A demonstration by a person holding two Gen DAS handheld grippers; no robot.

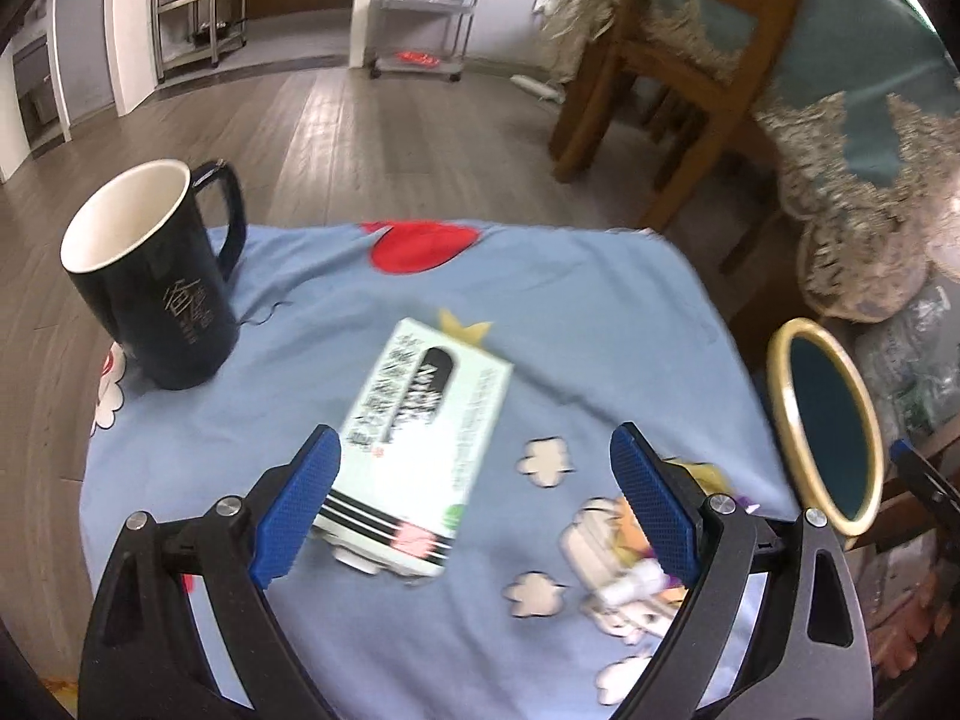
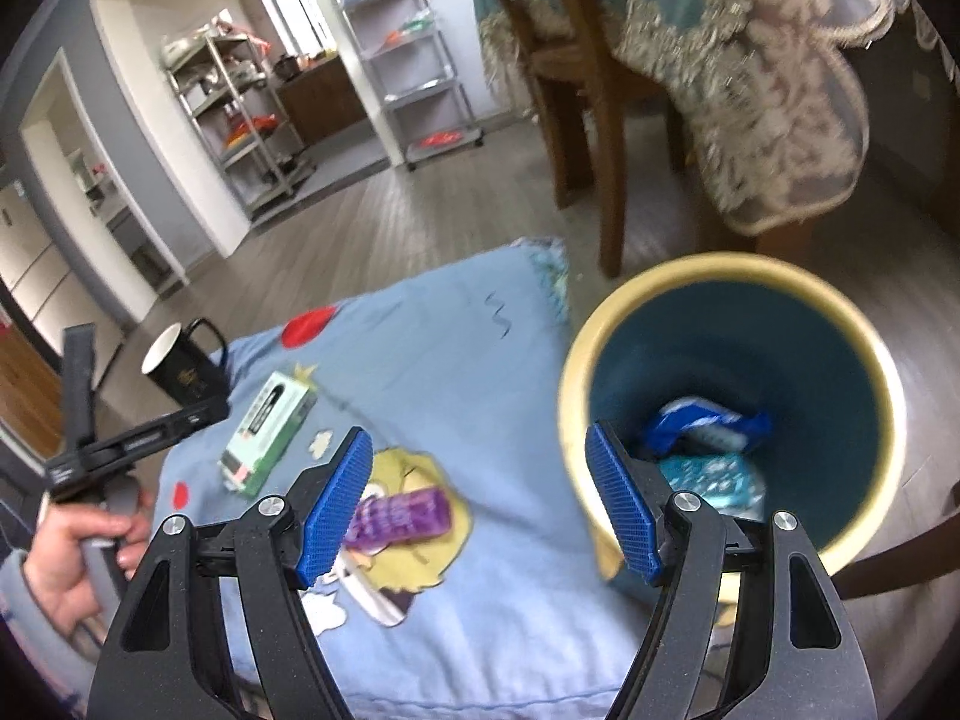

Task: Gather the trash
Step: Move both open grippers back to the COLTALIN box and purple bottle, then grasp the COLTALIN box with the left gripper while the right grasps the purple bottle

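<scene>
The left gripper point(image 1: 474, 498) has its jaws spread wide with nothing clamped; the near end of the pale green box point(image 1: 420, 450) lies between them, closer to the left-hand pad, and whether that pad already touches the carton I cannot tell. The box lies flat on the blue cloth point(image 1: 600, 312), slanting away ahead of the jaws, so it sits crooked in the gap. To take it well, I judge the wrist should roll until the pads face the box's two long sides squarely, then settle low enough to catch the walls rather than skate over the top face, and close gently, since a light carton will likely crush or twist out of a skewed pinch. Beyond the jaws to the left stands a black mug point(image 1: 156, 282), well apart from the box and better left alone

The right gripper point(image 2: 480, 498) also stands wide and empty, poised over the cloth's edge. A purple wrapper point(image 2: 402, 516) lies just beside its left pad, and the bin point(image 2: 600, 324) sits to the right of the jaws, already holding a blue packet point(image 2: 702, 420) and a teal one. That short path suggests pinching the wrapper flat and low before swinging it right over the rim, lest it snag the cloth
</scene>
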